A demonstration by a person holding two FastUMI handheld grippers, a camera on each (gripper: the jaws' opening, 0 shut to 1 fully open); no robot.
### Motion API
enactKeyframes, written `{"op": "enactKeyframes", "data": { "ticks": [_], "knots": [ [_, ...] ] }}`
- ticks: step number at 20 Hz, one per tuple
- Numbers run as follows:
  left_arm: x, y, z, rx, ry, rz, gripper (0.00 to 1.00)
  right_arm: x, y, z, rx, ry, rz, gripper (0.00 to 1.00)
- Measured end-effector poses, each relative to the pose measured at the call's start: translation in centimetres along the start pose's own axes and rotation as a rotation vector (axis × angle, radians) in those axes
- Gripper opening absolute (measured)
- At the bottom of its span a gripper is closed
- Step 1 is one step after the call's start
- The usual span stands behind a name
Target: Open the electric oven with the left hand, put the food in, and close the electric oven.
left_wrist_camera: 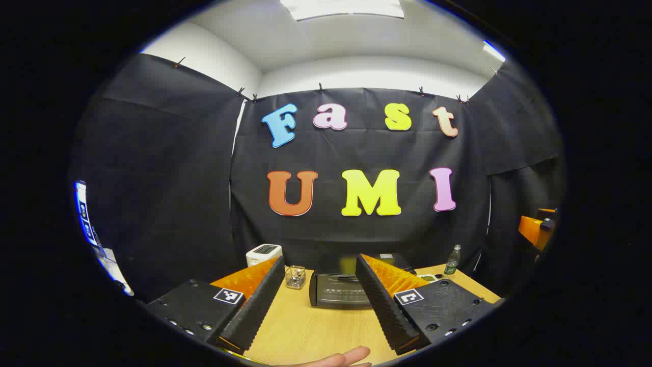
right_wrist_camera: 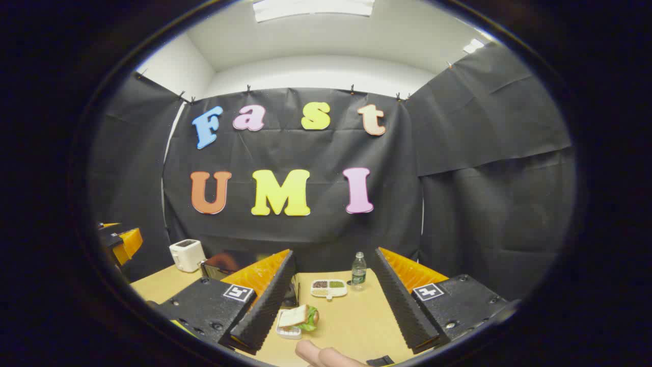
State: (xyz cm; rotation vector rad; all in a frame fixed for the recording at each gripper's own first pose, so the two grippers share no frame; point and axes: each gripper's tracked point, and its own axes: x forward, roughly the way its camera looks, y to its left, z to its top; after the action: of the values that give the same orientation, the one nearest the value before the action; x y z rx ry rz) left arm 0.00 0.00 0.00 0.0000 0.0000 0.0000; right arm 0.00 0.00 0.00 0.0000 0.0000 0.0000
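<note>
- Oven (left_wrist_camera: 340, 289) sits shut on the table (left_wrist_camera: 305, 331), straight ahead between the left gripper's (left_wrist_camera: 320, 270) spread fingers.
- Sandwich (right_wrist_camera: 300, 317) on its small tray lies just inside the right gripper's (right_wrist_camera: 333, 265) left finger, jaws wide, nothing held.

- No wording, brand or number is legible on anything on the table.
- Left gripper (left_wrist_camera: 320, 259): a square black-and-white coded tag (left_wrist_camera: 227, 295) on each finger block, a pattern rather than letters.
- Right gripper (right_wrist_camera: 334, 252): the same kind of tags.
- Bottle (right_wrist_camera: 358, 270): label too small to read.
- Oven (left_wrist_camera: 340, 290): front markings blurred.
</note>
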Motion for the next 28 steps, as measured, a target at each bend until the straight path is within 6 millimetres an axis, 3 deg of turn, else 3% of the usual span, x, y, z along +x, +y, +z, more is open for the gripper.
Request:
{"op": "enactKeyframes", "data": {
  "ticks": [11, 16, 18, 22, 28],
  "knots": [
    [-0.3, -2.9, -0.9, 0.024, 0.02, -0.096, 0.92, 0.7, -2.1, -0.9, 0.012, 0.005, -0.026, 0.99],
    [1.0, -3.3, -1.3, 0.035, 0.025, -0.099, 0.92, 1.5, -2.7, -1.5, 0.022, 0.015, -0.028, 0.99],
    [2.1, -3.8, -1.2, 0.042, 0.009, -0.115, 0.92, 1.8, -3.0, -1.8, 0.033, 0.024, -0.035, 0.99],
    [6.0, -5.1, -3.1, 0.043, 0.053, -0.141, 0.92, 2.4, -2.8, -2.6, 0.054, 0.039, -0.02, 0.99],
    [13.7, -7.8, -7.0, 0.054, 0.179, -0.178, 0.92, 3.6, -4.4, -3.2, 0.032, 0.04, -0.064, 0.99]
  ]
}}
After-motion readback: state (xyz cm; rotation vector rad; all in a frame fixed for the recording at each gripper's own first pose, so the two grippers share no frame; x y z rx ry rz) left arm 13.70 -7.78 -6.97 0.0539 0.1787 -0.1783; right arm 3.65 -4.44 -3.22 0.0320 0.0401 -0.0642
